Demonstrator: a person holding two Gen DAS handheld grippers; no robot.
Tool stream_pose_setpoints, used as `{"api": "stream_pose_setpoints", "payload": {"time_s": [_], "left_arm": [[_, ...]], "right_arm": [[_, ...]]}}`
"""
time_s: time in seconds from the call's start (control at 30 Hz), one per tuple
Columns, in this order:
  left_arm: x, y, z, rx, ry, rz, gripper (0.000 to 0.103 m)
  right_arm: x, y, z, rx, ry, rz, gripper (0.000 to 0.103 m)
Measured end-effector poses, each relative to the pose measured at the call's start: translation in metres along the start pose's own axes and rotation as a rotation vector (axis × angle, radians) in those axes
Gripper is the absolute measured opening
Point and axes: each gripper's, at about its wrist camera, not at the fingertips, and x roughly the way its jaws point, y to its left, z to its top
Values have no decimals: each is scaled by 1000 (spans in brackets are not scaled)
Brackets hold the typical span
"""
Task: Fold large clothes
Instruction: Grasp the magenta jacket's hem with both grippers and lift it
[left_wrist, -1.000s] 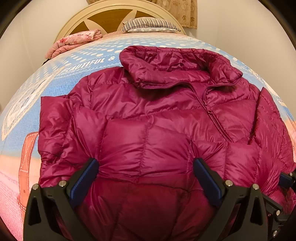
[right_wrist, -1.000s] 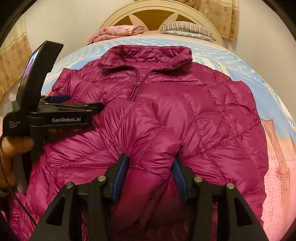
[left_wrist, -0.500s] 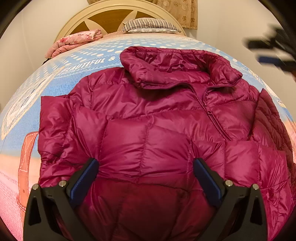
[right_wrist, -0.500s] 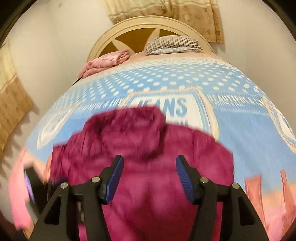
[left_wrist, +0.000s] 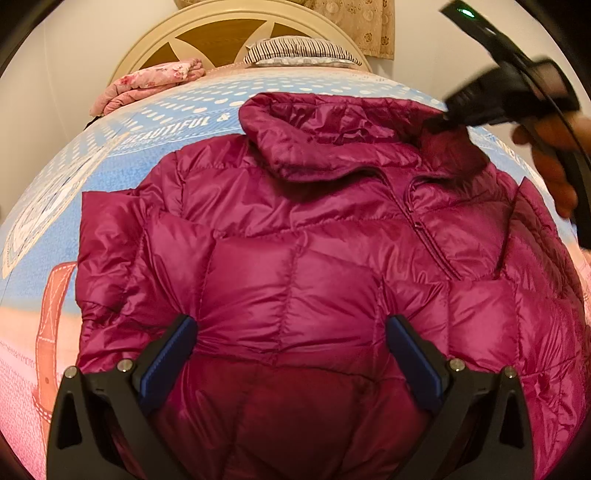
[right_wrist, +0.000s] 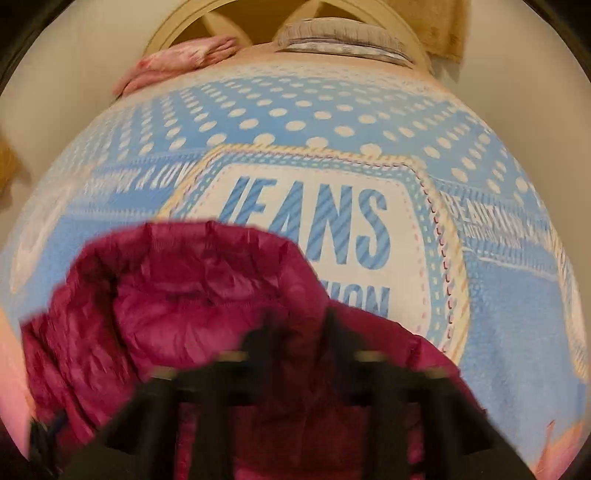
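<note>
A magenta puffer jacket (left_wrist: 314, 258) lies front up on the bed, collar toward the headboard, both sleeves folded in over the body. My left gripper (left_wrist: 291, 339) is open, its blue pads pressed down on the lower jacket. In the left wrist view my right gripper (left_wrist: 443, 123) reaches down at the collar's right end (left_wrist: 454, 147). In the blurred right wrist view its fingers (right_wrist: 299, 332) stand close together over the collar (right_wrist: 192, 295); I cannot tell whether fabric sits between them.
The bedspread (right_wrist: 314, 221) is blue with white dots and a "JEANS" patch. A folded pink blanket (left_wrist: 147, 85) and a striped pillow (left_wrist: 299, 51) lie by the cream headboard (left_wrist: 229, 26). Walls close in on both sides.
My right gripper let go of the right sleeve, swung up to the collar and narrowed its jaws there. The left gripper and the jacket body stayed still.
</note>
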Motion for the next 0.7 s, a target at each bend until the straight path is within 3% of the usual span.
{"api": "stream_pose_setpoints", "payload": {"time_s": [0.23, 0.37, 0.53, 0.7], "left_arm": [[-12, 1, 2, 7, -20, 9, 103], [-44, 4, 13, 8, -77, -17, 103], [-74, 18, 56, -2, -161, 2, 103], [-39, 43, 114, -17, -160, 93, 103]], "right_arm": [[-14, -21, -33, -7, -66, -16, 9], [-7, -30, -50, 11, -77, -12, 9], [3, -37, -62, 55, -93, 13, 9], [13, -43, -72, 94, -107, 54, 9]]}}
